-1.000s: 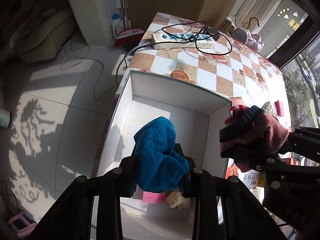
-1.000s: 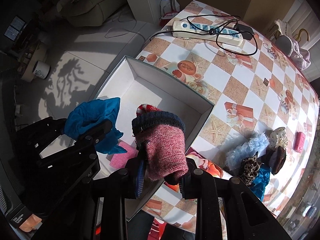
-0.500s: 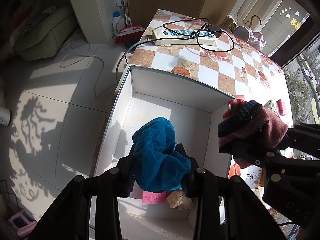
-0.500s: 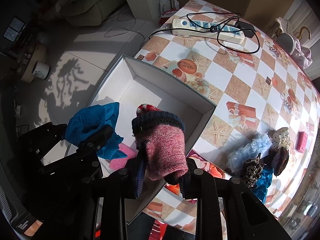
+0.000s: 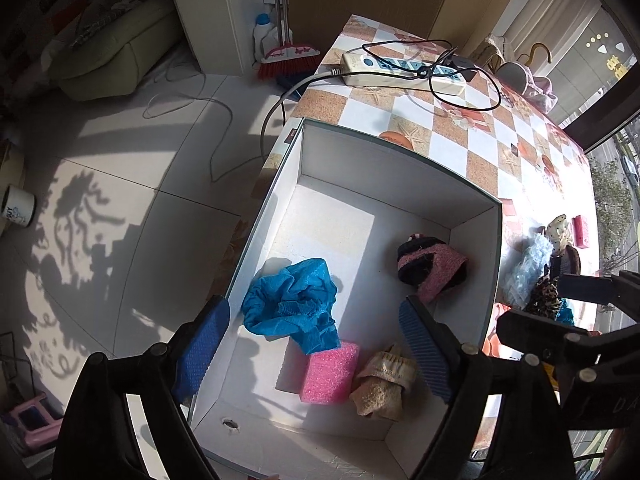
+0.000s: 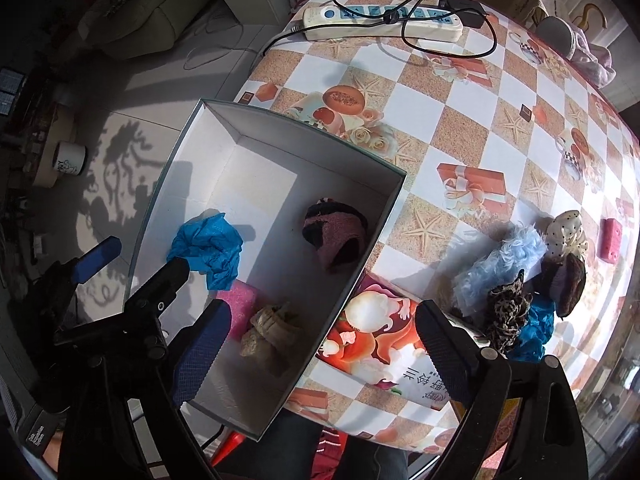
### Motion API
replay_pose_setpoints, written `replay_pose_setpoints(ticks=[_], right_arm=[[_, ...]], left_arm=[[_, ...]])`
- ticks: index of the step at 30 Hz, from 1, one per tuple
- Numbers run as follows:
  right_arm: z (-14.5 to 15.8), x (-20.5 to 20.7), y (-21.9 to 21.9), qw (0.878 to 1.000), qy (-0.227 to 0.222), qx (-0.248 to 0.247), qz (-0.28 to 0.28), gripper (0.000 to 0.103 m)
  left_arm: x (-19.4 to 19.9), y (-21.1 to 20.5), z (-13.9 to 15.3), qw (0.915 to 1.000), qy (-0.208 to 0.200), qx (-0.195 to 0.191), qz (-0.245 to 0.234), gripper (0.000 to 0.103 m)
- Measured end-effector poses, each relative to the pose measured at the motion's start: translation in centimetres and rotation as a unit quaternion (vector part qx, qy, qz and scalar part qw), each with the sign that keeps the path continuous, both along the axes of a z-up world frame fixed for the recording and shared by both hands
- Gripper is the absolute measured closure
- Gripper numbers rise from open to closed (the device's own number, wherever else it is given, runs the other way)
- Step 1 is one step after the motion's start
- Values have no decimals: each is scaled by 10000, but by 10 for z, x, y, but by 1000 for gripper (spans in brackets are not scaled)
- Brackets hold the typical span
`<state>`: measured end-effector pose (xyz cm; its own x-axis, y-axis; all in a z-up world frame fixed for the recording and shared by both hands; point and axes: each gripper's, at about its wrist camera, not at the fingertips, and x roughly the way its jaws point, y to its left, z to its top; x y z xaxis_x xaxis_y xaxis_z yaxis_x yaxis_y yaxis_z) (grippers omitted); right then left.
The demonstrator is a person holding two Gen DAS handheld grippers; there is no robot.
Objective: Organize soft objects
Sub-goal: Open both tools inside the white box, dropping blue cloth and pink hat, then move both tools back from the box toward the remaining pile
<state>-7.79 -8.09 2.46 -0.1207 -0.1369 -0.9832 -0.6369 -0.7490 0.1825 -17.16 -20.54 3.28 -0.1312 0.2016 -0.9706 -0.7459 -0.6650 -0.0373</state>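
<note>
A white box point(image 5: 400, 168) point(image 6: 308, 132) stands at the table's left edge. In it lie a crumpled blue cloth point(image 5: 294, 306) point(image 6: 208, 248), a pink knit hat with a dark cuff point(image 5: 434, 268) point(image 6: 336, 236), a pink sponge point(image 5: 330, 372) point(image 6: 240, 304) and a beige sock point(image 5: 384, 384) point(image 6: 272, 332). My left gripper point(image 5: 316, 348) is open and empty above the box's near end. My right gripper point(image 6: 320, 356) is open and empty over the box's near right wall. A pile of soft items point(image 6: 524, 276) point(image 5: 540, 272) lies on the table to the right.
A power strip with cables point(image 6: 380, 24) point(image 5: 400, 70) lies at the table's far end. A printed tissue pack point(image 6: 380, 344) sits by the box's right wall. A small pink block point(image 6: 610, 238) lies at the right edge. The floor, with a mug point(image 5: 16, 210), lies left of the table.
Both grippers have opened. The blue cloth dropped from the left gripper and the pink hat from the right one; both now lie in the box.
</note>
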Motion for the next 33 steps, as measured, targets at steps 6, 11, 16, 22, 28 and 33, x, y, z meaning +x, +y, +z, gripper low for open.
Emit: replay_pose_setpoints(ticks=[6,11,16,22,28,33], right_arm=[[-20,12,1,9974,-402,-524,-273,0],[-15,16,-2,9982,-291,-462,-240,0],[-6,23,2,9986,-204,-384,-297,0],[8,49,19,9982,-115,-196,-553,0],[28,99,54,9920,69,-179,-1246,0],[38,158,89,9803,98,-115,-1968,0]], left_arm=[[-3,-7,1,9999,-67,50,80,6],[1,-7,2,10000,-75,17,11,6],[9,0,2,9997,-88,-118,-204,6],[24,15,5,9980,31,-307,-550,6],[48,47,15,9943,95,-304,-1015,6],[81,83,21,9870,70,-256,-1588,5]])
